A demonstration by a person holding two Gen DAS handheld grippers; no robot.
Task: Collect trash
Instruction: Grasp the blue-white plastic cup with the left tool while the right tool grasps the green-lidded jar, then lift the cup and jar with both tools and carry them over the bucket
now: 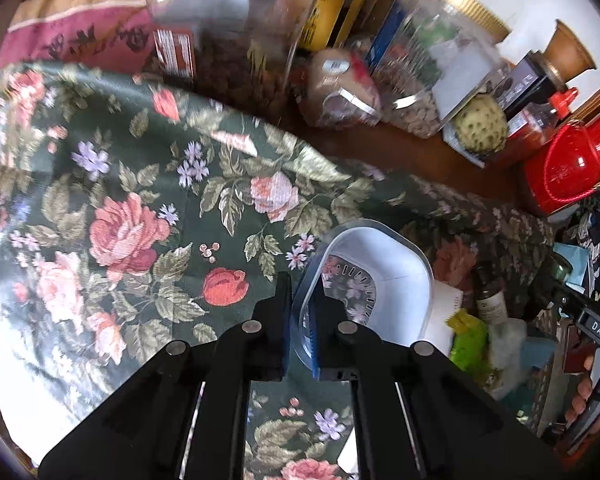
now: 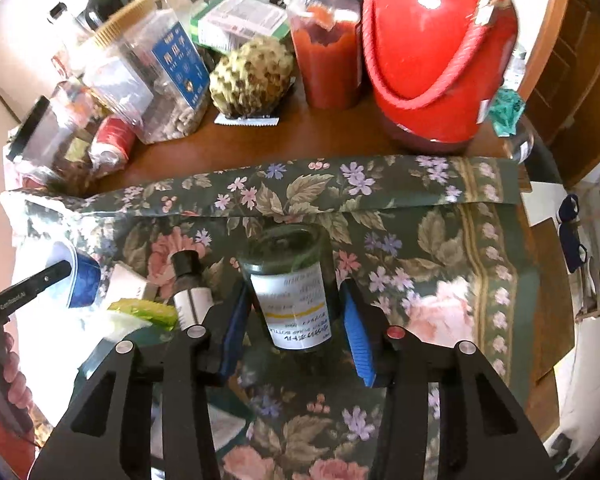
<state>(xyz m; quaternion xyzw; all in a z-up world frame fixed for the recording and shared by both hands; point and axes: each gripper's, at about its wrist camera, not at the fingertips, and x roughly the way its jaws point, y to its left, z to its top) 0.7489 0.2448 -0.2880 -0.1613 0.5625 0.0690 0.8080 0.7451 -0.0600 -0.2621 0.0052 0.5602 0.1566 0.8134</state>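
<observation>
In the left wrist view my left gripper (image 1: 302,320) is shut on the near wall of a clear plastic container (image 1: 384,276), which rests on the floral cloth (image 1: 140,200). In the right wrist view my right gripper (image 2: 296,320) is shut on a dark green glass jar (image 2: 296,296) with a white label, its blue pads (image 2: 358,340) close against both sides. To the jar's left lie a small brown bottle (image 2: 188,280), a green wrapper (image 2: 148,312) and a white card (image 2: 126,280). That view also shows the left gripper (image 2: 32,284) with the container (image 2: 84,276).
Along the back of the wooden table (image 2: 300,136) stand a red thermos (image 2: 440,52), a red sauce bottle (image 2: 328,48), a custard apple (image 2: 252,76) and plastic jars of nuts (image 2: 156,80). A hand (image 1: 580,396) holds the right gripper's handle at the far right.
</observation>
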